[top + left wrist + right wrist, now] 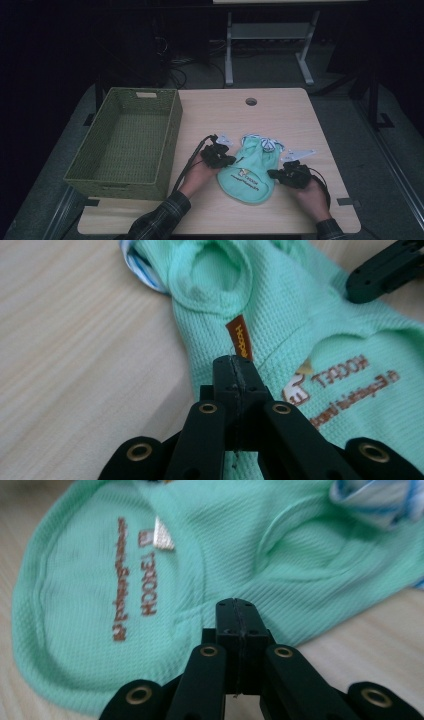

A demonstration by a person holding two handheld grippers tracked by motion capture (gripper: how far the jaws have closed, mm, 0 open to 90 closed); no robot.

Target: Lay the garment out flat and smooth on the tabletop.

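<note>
A small mint-green knitted pet garment with brown embroidered lettering (pixel 248 170) lies flat on the pale wooden worktop (pixel 280 107), near its front edge, between the person's two hands. The left gripper (pixel 223 159) sits at the garment's left edge and the right gripper (pixel 276 174) at its right edge. In the left gripper view the two black jaws are pressed fully together at the cloth's border, just below a little orange sewn-in tag (pixel 240 337); a fine thread of fabric seems caught in the seam between them, though whether they truly pinch the cloth I cannot tell. In the right gripper view the jaws are likewise closed tight, tips over the garment's hem where it meets the wood, with no clear fold of cloth between them.

A green woven rectangular basket (pixel 100 165) stands to the left of the garment, apart from it, with nothing inside. White paper labels (pixel 301 152) lie beside the garment's striped collar end.

Judging by this, the work is at its start: the garment is spread out and unfolded, both sides are being taken up, and any folding and the move into the basket are left to do
</note>
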